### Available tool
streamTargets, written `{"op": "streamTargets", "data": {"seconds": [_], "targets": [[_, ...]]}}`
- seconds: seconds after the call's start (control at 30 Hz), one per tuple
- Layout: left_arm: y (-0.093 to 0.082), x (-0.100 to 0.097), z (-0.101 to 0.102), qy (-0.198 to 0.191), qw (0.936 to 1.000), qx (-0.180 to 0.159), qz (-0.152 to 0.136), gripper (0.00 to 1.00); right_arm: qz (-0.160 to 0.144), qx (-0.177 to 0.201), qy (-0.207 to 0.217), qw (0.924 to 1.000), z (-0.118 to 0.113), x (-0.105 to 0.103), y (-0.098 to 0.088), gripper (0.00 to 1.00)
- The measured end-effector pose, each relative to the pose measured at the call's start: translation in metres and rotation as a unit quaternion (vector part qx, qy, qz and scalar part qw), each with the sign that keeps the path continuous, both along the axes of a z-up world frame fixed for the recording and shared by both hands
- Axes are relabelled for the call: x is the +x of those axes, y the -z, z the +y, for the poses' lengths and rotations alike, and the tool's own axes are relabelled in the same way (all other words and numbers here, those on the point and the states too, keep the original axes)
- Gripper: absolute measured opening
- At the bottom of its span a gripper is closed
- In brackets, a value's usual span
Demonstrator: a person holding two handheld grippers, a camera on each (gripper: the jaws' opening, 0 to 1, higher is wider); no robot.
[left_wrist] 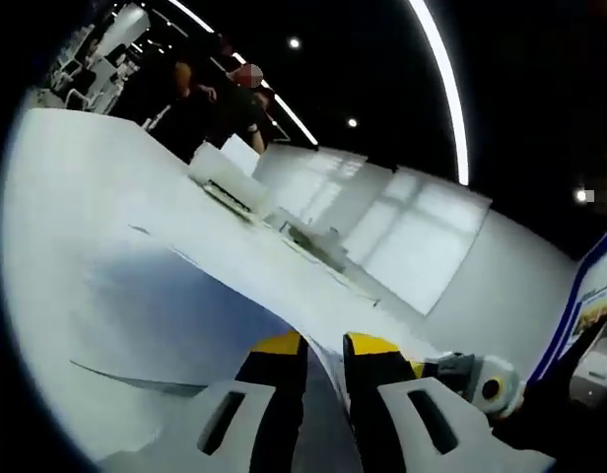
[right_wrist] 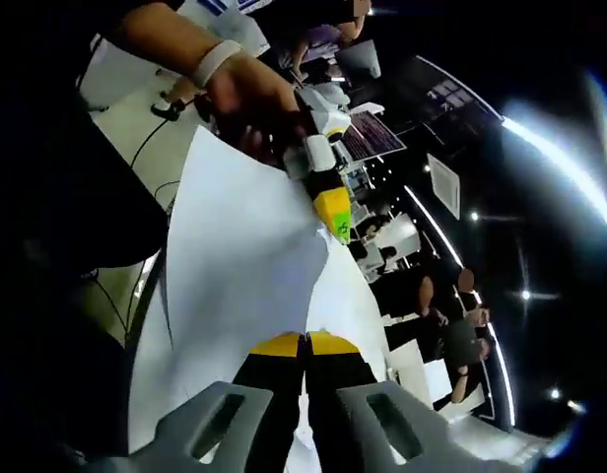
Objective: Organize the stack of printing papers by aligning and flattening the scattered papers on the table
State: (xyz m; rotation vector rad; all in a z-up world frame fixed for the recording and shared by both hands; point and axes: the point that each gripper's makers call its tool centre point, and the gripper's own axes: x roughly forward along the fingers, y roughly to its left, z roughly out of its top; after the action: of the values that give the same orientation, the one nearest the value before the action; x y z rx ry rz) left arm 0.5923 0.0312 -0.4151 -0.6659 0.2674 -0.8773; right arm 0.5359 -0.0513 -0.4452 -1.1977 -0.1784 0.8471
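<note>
1. Yellow-tipped jaws of the right gripper are pressed together on the near edge of a sheet of printing paper.
2. At the sheet's far edge, the left gripper, held in a person's hand, pinches it too.
3. Seen from the left gripper view, the left gripper clamps the curved sheet edge-on, above the white table.
4. More paper stacks lie on the table beyond the sheet.

The setting is appearing to be a large open office or lab hall: long white tables are running under a dark ceiling with strip lights, people are standing at further workstations, and a lit screen is glowing behind.
</note>
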Motion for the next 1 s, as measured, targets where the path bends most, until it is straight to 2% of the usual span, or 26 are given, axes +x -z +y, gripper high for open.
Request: {"op": "streamTargets", "data": {"seconds": [0.13, 0.3, 0.43, 0.6, 0.7, 0.77, 1.0], "targets": [[-0.001, -0.001, 0.000, -0.002, 1.0000, -0.003, 0.000, 0.19, 0.001, -0.004, -0.007, 1.0000, 0.005, -0.006, 0.001, 0.00], [-0.003, -0.002, 0.001, 0.000, 1.0000, -0.008, 0.001, 0.19, -0.007, -0.025, -0.013, 0.9996, 0.002, -0.007, 0.010, 0.00], [-0.002, -0.002, 0.002, -0.001, 1.0000, -0.004, 0.002, 0.19, -0.020, -0.042, -0.025, 0.9986, 0.009, -0.016, 0.012, 0.00], [-0.005, -0.002, 0.003, -0.003, 1.0000, -0.006, 0.002, 0.21, -0.023, -0.050, -0.037, 0.9978, 0.017, -0.021, 0.017, 0.00], [-0.007, -0.003, 0.004, 0.001, 1.0000, -0.009, 0.003, 0.24, -0.023, -0.058, -0.035, 0.9974, 0.012, -0.018, 0.021, 0.00], [-0.007, -0.004, 0.004, 0.002, 0.9999, -0.011, 0.006, 0.24, -0.034, -0.077, -0.040, 0.9956, 0.013, -0.020, 0.024, 0.00], [-0.005, -0.003, 0.000, 0.003, 0.9999, -0.009, 0.009, 0.24, -0.038, -0.072, -0.060, 0.9948, 0.029, -0.032, 0.021, 0.00]]}}
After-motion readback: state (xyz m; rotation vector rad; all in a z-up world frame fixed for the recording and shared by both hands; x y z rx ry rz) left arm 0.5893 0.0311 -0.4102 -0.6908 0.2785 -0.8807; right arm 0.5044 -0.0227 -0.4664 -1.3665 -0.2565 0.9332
